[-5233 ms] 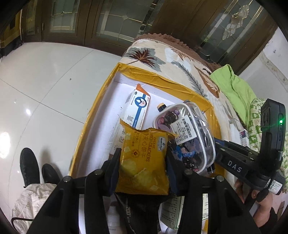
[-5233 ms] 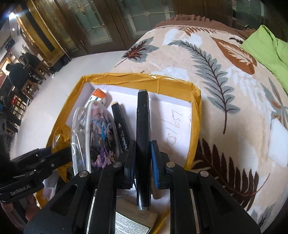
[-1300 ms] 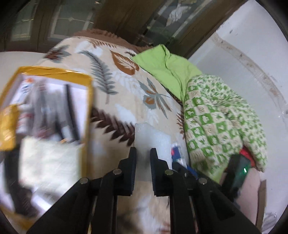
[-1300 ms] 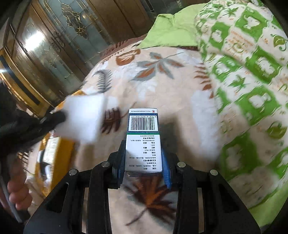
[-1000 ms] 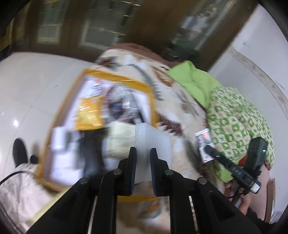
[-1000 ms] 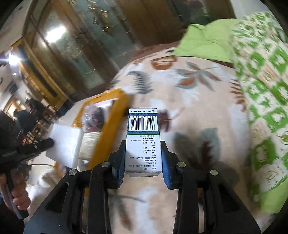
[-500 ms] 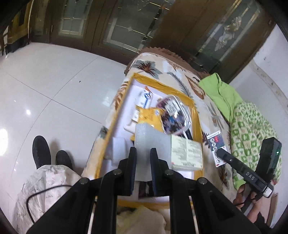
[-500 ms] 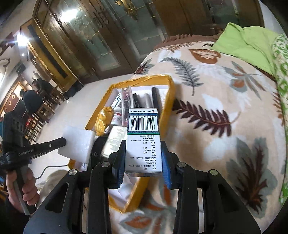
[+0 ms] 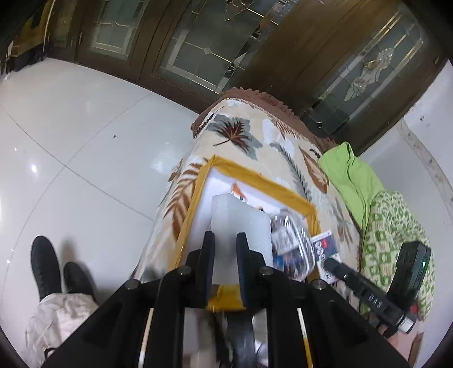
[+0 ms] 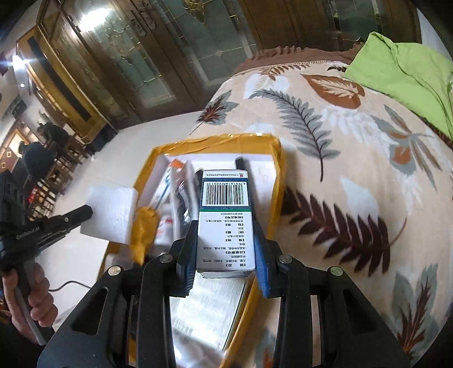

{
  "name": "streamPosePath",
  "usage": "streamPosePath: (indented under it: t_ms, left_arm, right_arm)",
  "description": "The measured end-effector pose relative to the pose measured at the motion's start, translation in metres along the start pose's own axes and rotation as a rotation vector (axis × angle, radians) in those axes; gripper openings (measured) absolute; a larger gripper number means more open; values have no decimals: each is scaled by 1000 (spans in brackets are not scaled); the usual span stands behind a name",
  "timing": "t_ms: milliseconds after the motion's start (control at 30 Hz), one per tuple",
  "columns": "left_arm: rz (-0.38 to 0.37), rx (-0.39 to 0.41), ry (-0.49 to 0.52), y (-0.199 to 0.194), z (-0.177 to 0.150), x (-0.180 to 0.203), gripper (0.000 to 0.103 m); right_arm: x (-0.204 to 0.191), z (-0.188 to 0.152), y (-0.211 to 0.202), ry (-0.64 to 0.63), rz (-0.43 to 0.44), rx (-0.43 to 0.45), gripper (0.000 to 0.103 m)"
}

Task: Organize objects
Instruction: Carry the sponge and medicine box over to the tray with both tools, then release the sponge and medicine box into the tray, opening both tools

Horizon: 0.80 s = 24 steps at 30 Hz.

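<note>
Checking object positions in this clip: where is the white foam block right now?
The white foam block is clamped in the left gripper, held over the left side of the yellow-taped box on the leaf-print blanket; in the right wrist view it appears at centre-left.

We see a glossy white tiled floor with grey grout lines and soft glare spots. Dark wooden doors with leaded glass panels line the far side; a bright lamp reflection sits in one pane. A white wall rises at right. A leaf-patterned beige blanket covers the bed, green cloth bunched at its edge. Seated figures show dimly in the far room.
</note>
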<state>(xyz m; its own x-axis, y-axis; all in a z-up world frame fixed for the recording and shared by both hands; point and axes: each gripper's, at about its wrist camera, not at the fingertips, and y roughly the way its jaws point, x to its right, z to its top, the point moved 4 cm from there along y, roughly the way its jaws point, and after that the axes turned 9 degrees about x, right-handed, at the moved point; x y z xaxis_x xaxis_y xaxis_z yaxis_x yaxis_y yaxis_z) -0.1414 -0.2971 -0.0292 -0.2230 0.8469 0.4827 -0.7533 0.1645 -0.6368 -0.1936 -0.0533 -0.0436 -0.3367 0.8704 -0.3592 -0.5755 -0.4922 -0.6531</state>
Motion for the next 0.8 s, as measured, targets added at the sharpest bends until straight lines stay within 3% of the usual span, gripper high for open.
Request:
streamPosePath:
  t_ms: [333, 667, 800]
  left_arm:
    - [42, 9, 43, 44, 25, 6, 13]
    - [49, -18, 122, 56, 7, 19, 15]
    - [1, -13, 142, 53, -2, 28, 20]
  right_arm:
    - [-3, 8, 30, -15, -17, -26, 34]
    - [-7, 6, 46, -17, -50, -48, 34]
    - [-11, 5, 46, -37, -53, -63, 34]
